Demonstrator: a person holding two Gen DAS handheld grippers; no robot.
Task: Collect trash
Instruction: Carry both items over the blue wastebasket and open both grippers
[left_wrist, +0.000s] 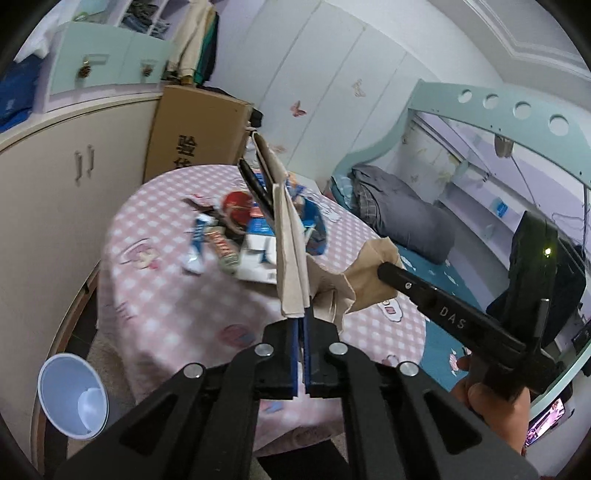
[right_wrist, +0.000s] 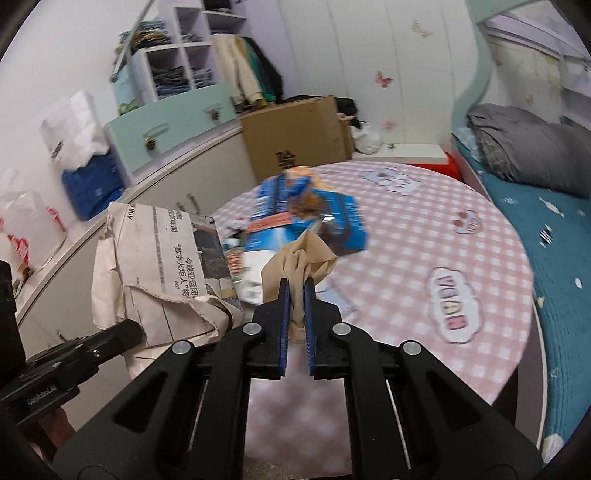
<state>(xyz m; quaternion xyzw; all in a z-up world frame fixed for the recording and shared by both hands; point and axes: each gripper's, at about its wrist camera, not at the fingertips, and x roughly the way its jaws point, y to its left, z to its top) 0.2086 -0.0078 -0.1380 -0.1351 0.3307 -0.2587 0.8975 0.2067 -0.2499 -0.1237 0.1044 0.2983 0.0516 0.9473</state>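
Both hand-held grippers already carry paper, so the collecting is under way but, judging by what lies on the counter (right_wrist: 461, 258), far from finished. The left hand-held gripper (left_wrist: 303, 314) is clamped narrow on a folded newspaper sheet (left_wrist: 291, 251) that stands up out of its jaws toward twelve o'clock; in the right wrist view the same newspaper hangs at about nine o'clock. The right hand-held gripper (right_wrist: 295, 291) is pinched tight on a crumpled brown paper (right_wrist: 303, 258), lifted clear of the checked cloth. Left behind in the middle of the counter is a heap of wrappers and packets (left_wrist: 236, 236), blurred: I count one large blue packet (right_wrist: 325, 218), one round red-topped item (left_wrist: 238, 206), one white carton (left_wrist: 258, 258) and at least two small blue-and-white or striped wrappers, though the exact number cannot be told. One white bin (left_wrist: 72, 395) stands on the floor at eight o'clock of the left wrist view, well apart from the heap; it looks nearly empty, so probably nothing, or little, has gone in yet.
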